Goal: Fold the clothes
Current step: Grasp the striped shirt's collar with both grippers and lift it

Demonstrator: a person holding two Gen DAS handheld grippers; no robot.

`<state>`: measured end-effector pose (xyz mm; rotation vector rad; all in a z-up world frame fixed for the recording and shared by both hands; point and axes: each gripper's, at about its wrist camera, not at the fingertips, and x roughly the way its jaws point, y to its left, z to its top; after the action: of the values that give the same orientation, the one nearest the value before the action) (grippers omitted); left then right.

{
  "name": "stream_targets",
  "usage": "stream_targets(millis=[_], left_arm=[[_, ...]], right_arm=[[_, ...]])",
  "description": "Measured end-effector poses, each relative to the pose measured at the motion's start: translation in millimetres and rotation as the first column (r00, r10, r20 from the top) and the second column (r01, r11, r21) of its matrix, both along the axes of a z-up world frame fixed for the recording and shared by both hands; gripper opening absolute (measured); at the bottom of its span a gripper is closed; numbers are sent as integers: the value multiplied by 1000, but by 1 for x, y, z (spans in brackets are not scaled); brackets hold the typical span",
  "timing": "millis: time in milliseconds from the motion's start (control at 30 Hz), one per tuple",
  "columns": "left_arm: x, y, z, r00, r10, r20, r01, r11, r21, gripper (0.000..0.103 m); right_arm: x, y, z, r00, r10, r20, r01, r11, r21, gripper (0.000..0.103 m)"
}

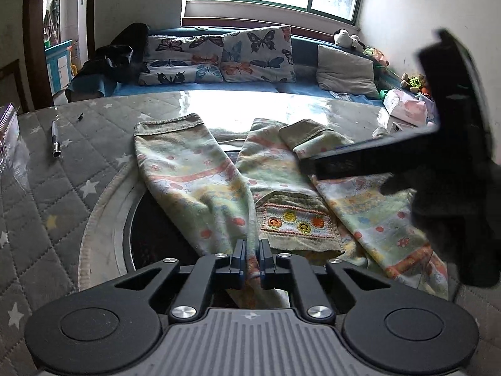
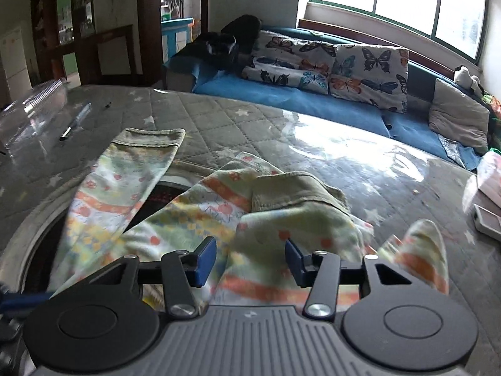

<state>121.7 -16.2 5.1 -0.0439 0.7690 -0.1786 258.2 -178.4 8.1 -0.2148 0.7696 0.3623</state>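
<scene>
Left gripper (image 1: 251, 258): jaws are pressing together on a fold of the patterned trousers (image 1: 194, 185) at their near end, cloth running up between the blue pads.
Right gripper (image 2: 250, 261): jaws are standing spread wide, hovering just above the trousers' cloth with nothing between the pads; in the left wrist view it is showing as a dark blurred shape (image 1: 438, 156) over the right leg.
Trousers: they are lying on the quilted star-print table cover (image 1: 56, 206), in the middle of the table, partly over a round dark opening (image 1: 150, 235) in the tabletop.
Left leg cuff (image 1: 169, 123): the ribbed olive hem is lying flat, pointing away toward the sofa.
Right leg cuff (image 2: 297, 185): it is lying turned over onto the cloth between the two legs, its hem edge crumpled.
Pocket patch (image 1: 297, 222): an embroidered band is facing up near the left gripper's pads.
Room to the left: a pen (image 1: 55, 139) and a clear plastic case (image 1: 7, 134) are sitting near the table's left edge, well apart from the trousers.
Room to the right: boxes (image 1: 404, 109) are crowding the far right corner.
Far edge: glossy bare cover is stretching beyond the cuffs, then a blue sofa (image 2: 281, 97) with butterfly cushions (image 1: 219, 56).
</scene>
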Motion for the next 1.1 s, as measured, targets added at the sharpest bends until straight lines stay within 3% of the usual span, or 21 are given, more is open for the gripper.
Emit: stream_targets(millis=[167, 433, 633, 833, 1100], left_arm=[[2, 3, -2, 1000, 1, -10, -1, 1000, -9, 9], [3, 4, -4, 1000, 8, -14, -9, 1000, -13, 12], [3, 4, -4, 1000, 15, -10, -15, 1000, -6, 12], [1, 3, -4, 1000, 25, 1, -25, 1000, 3, 9], [-11, 7, 1, 998, 61, 23, -61, 998, 17, 4]], right_arm=[[13, 7, -7, 1000, -9, 1, 9, 999, -33, 43], [18, 2, -8, 999, -36, 9, 36, 998, -42, 4], [-6, -28, 15, 995, -68, 67, 67, 998, 16, 1], [-51, -85, 48, 977, -149, 155, 142, 988, 56, 1], [-129, -177, 68, 916, -322, 240, 324, 945, 33, 1]])
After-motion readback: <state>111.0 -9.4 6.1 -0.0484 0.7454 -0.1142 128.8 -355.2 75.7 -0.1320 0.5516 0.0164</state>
